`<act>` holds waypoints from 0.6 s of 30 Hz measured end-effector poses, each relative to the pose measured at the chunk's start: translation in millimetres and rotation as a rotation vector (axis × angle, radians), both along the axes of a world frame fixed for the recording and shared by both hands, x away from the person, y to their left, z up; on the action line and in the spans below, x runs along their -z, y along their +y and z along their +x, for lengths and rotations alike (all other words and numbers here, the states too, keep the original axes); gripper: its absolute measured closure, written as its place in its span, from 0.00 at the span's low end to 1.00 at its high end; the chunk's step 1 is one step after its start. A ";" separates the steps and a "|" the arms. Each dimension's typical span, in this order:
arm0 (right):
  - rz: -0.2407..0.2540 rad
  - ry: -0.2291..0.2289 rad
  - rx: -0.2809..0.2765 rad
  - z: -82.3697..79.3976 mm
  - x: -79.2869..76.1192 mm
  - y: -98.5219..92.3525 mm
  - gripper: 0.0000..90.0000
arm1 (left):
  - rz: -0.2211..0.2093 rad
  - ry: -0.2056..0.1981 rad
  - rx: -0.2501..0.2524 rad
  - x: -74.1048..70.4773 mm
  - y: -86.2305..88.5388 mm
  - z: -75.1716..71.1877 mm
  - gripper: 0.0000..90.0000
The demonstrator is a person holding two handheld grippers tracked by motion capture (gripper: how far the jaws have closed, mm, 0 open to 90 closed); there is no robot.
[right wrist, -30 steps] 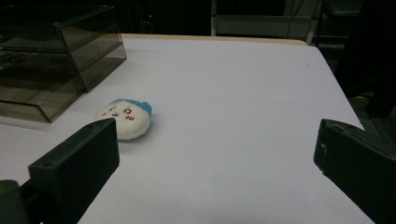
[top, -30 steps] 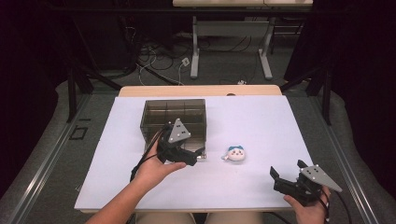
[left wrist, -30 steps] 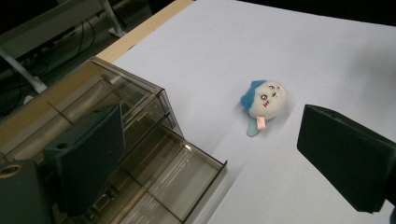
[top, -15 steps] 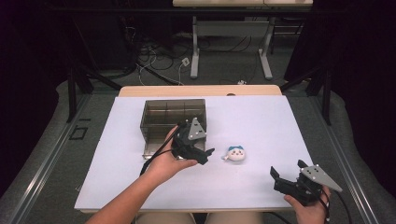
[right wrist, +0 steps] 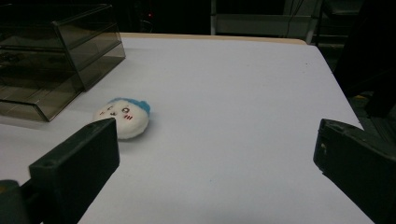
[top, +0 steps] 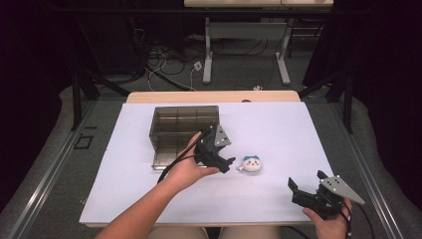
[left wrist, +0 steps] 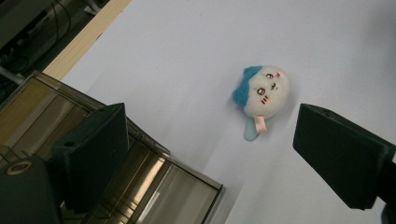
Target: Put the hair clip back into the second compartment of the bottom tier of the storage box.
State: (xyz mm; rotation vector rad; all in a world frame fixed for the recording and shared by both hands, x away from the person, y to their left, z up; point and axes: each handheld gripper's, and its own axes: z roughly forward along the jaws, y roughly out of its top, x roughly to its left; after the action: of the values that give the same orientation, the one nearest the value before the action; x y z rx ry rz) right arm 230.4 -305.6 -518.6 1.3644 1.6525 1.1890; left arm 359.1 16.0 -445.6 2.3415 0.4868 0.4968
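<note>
On the white table (top: 149, 199), the plush toy (top: 253, 164) lies just right of the left gripper (top: 225, 165), jaws spread, lately narrowing, nothing between. Its face is seen from the left gripper view; cables and table legs from above. The right gripper (top: 294, 188) is spread.

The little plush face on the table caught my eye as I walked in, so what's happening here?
A person holds a gripper in each hand. The left gripper has moved across from the smoky plastic drawer box toward the plush toy, which lies alone on the white table. Its fingers have just been closing a little but stand apart, short of the toy, with nothing between them. The right gripper waits open near the table's front edge.
</note>
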 end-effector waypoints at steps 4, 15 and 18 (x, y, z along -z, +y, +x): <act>0.008 -0.030 0.009 1.7 1.7 0.8 0.00 | 0.012 0.003 0.008 2.5 -6.1 3.1 0.13; 0.003 -0.022 0.013 1.8 1.7 -0.1 0.00 | 0.043 0.009 0.016 11.2 -21.2 12.6 0.17; 0.006 -0.021 0.013 1.9 1.8 -0.2 0.00 | 0.052 0.006 0.014 14.1 -24.6 15.4 0.17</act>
State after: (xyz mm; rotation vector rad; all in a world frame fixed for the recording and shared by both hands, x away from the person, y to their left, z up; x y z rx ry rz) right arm 232.4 -305.8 -520.4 1.3597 1.6247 1.1979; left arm 374.5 -8.6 -459.7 2.3953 0.4651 0.5019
